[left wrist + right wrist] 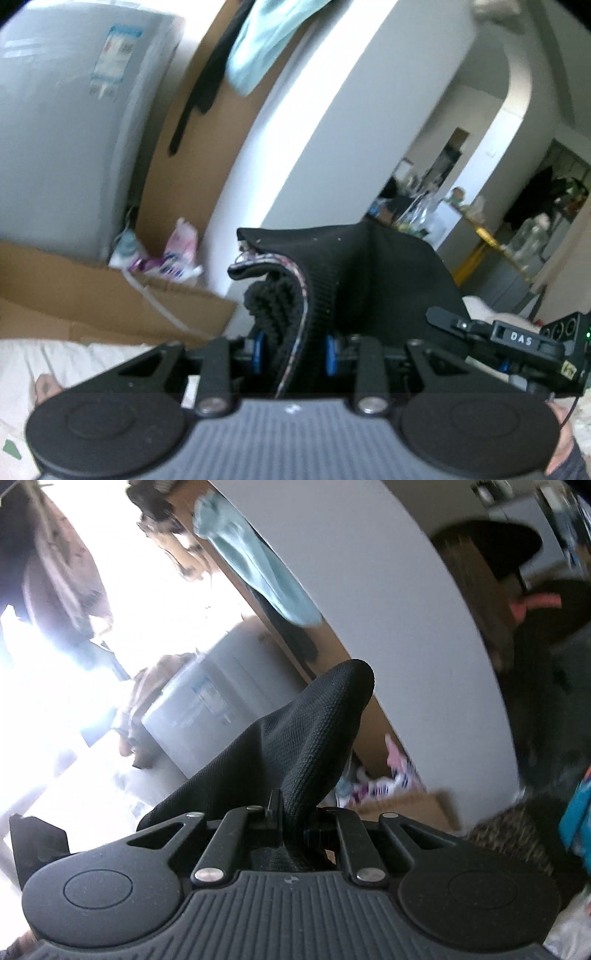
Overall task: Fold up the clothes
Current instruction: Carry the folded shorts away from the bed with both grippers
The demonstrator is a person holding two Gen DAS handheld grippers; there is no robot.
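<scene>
A: Where is the black knitted garment [369, 280] sitting relative to the two tools?

B: It is hanging between them, lifted off the pale patterned bed [22, 354] that is showing along the bottom of the left view. The left gripper [293, 350] is pinching a thick bunch of it, with a ribbed band and a multicoloured trim edge running up between the blue pads. The right gripper [295, 812] is clamping down almost fully on a thinner layer of the same cloth, which is bulging forward past its fingers.

A: So which way is its long axis running?

B: I am judging it as spanning from one gripper across to the other, since the right tool is peeking in at the right edge of the left view, close beside the fabric. Neither hand is nearer; both are already holding an edge.

A: What is hard to make out?

B: Most of the garment is falling below both cameras, so its shape, its lower hem and any sleeves are hidden. The room behind is blurring, and the window glare is washing out the left of the right view.
</scene>
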